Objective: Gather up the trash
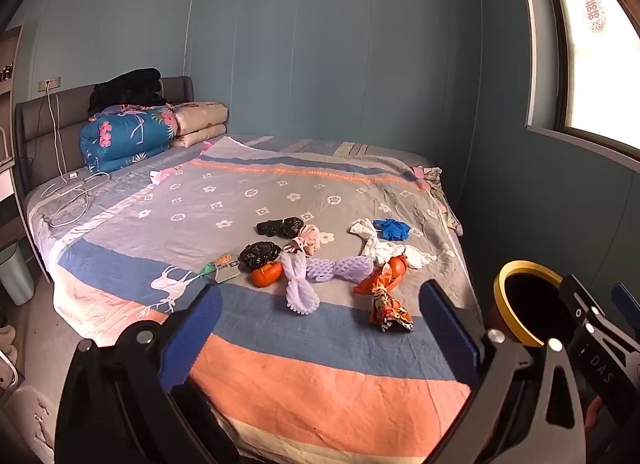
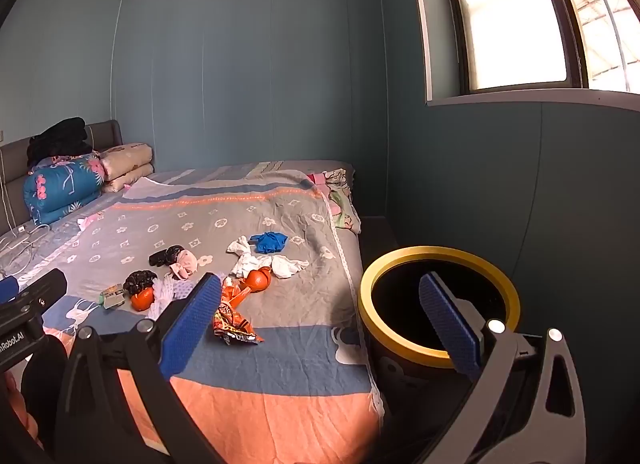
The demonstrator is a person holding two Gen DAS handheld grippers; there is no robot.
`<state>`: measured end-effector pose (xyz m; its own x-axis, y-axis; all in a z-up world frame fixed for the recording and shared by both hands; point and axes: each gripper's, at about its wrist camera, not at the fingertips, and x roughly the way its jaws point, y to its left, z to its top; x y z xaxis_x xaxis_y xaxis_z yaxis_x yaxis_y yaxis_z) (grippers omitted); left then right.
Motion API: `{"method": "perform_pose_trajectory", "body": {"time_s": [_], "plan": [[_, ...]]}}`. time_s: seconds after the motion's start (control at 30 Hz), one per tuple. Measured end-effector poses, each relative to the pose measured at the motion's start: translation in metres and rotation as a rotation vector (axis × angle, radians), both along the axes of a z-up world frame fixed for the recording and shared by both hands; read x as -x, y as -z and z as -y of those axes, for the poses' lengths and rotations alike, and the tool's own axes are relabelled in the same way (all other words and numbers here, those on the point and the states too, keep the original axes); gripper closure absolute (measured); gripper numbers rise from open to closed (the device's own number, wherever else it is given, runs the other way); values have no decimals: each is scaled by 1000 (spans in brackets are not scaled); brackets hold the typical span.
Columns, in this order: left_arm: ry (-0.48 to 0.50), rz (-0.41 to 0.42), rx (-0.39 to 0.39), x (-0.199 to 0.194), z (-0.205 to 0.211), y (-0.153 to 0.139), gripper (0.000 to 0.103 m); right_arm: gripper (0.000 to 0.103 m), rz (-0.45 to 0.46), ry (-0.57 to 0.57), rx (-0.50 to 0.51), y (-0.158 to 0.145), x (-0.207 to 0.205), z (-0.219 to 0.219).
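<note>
A scatter of trash lies on the patterned bedspread (image 1: pixel 248 200) toward the foot half of the bed, nearer the wall-side edge than the open side. Nearest the foot edge is a crumpled red-orange snack wrapper (image 1: pixel 386 304), with an orange peel (image 1: pixel 397 267) just behind it and a second orange peel (image 1: pixel 266 274) further toward the open side. Between the two peels lie two pieces of pale purple foam fruit netting (image 1: pixel 316 276), touching each other. Behind these sit crumpled black plastic (image 1: pixel 259 254), another black wad (image 1: pixel 280 227), a pinkish crumpled piece (image 1: pixel 307 240), white tissue (image 1: pixel 384 246) and a blue glove (image 1: pixel 391 229). A small green-and-yellow packet (image 1: pixel 225 266) rests beside the black plastic. A black trash bin with a yellow rim (image 2: pixel 438 306) stands off the bed's wall-side edge, close to the foot corner. The left gripper (image 1: pixel 320 328) hovers over the foot of the bed, jaws spread wide and holding nothing. The right gripper (image 2: pixel 320 324) is likewise wide open and empty, one blue pad (image 2: pixel 448 320) over the bin mouth. Folded quilts (image 1: pixel 128 136) are stacked at the headboard.
</note>
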<state>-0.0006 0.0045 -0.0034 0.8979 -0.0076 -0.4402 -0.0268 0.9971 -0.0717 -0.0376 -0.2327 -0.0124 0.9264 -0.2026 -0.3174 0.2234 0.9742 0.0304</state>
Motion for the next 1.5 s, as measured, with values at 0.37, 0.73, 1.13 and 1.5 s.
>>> {"method": "perform_pose_trajectory", "body": {"time_s": [0.37, 0.73, 1.13, 1.5], "plan": [[-1, -2, -1, 4, -1, -3, 8, 8, -10, 7, -2, 1, -1, -1], [1, -2, -2, 3, -2, -4, 8, 8, -15, 6, -4, 0, 0, 0], [0, -3, -1, 3, -2, -4, 8, 8, -23, 6, -4, 2, -3, -1], [1, -3, -3, 2, -2, -4, 8, 8, -24, 7, -5, 2, -3, -1]]}}
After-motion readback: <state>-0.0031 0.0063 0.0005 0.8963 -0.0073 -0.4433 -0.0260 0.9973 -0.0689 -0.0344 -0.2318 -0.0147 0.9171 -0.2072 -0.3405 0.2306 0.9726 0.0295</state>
